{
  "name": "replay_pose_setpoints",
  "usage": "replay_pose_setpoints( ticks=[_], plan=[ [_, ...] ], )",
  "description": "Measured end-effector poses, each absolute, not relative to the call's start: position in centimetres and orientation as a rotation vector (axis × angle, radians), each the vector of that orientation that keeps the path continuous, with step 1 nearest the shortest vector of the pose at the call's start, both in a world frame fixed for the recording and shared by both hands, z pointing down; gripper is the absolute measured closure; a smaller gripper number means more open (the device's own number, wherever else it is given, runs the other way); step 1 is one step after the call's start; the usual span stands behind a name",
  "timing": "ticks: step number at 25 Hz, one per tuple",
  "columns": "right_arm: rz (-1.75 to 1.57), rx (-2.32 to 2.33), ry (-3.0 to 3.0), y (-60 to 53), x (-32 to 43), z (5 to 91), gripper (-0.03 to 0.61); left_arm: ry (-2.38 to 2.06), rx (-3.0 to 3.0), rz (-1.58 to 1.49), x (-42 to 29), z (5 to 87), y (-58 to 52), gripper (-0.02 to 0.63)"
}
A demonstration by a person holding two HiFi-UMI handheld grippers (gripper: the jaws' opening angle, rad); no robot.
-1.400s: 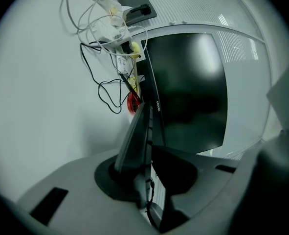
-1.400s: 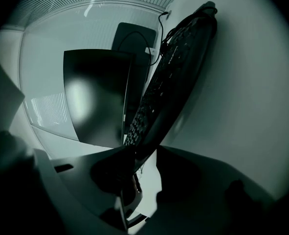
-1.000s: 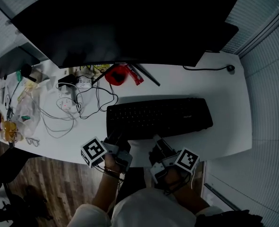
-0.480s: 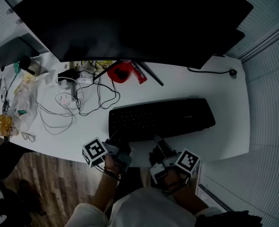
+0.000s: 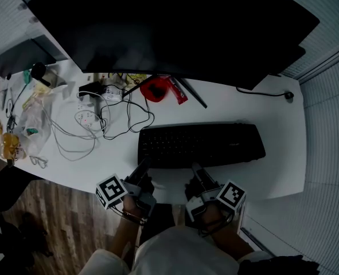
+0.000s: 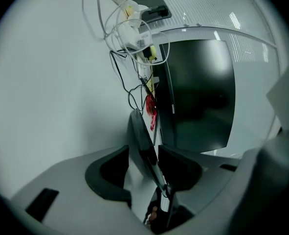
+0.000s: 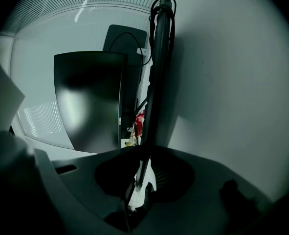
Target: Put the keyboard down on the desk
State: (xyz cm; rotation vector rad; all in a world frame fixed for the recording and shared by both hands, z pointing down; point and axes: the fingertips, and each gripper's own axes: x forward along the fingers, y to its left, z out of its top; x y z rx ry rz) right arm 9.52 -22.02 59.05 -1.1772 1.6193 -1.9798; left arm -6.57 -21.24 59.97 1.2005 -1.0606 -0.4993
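Observation:
A black keyboard [image 5: 201, 145] lies flat on the white desk [image 5: 275, 125], parallel to its front edge. My left gripper [image 5: 141, 168] is at the keyboard's near left edge. Its jaws have just been opening, and in the left gripper view the keyboard [image 6: 140, 136] stands edge-on between them with a gap on each side of my left gripper [image 6: 144, 156]. My right gripper [image 5: 195, 169] is at the near edge further right. In the right gripper view the keyboard's thin edge [image 7: 156, 72] runs into my right gripper [image 7: 143, 164], whose pads are closed on it.
A large dark monitor [image 5: 175, 27] spans the back of the desk. A red object [image 5: 158, 89], tangled cables [image 5: 109, 122] and a power strip [image 5: 84, 118] lie behind the keyboard's left end. Bags and small clutter [image 5: 20, 130] fill the far left. Wooden floor [image 5: 54, 222] shows below the desk's front edge.
The left gripper's jaws have spread apart off the keyboard edge and the gripper has drawn slightly back. The right gripper and the keyboard have stayed put.

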Motion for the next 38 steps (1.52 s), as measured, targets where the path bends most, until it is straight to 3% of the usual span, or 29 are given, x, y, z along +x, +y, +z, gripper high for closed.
replay_pose_setpoints(
  ticks=[14,38],
  plan=[
    [-1.992,-1.22,1.616,-22.6,8.6,60.4,0.495,-1.225,1.173,-0.48,-11.0,60.5,-19.8,0.433],
    [-2.106,-1.348,1.529,-21.7,8.5,63.8,0.494,-1.217,1.206,-0.433,-11.5,60.6,-20.7,0.445]
  ],
)
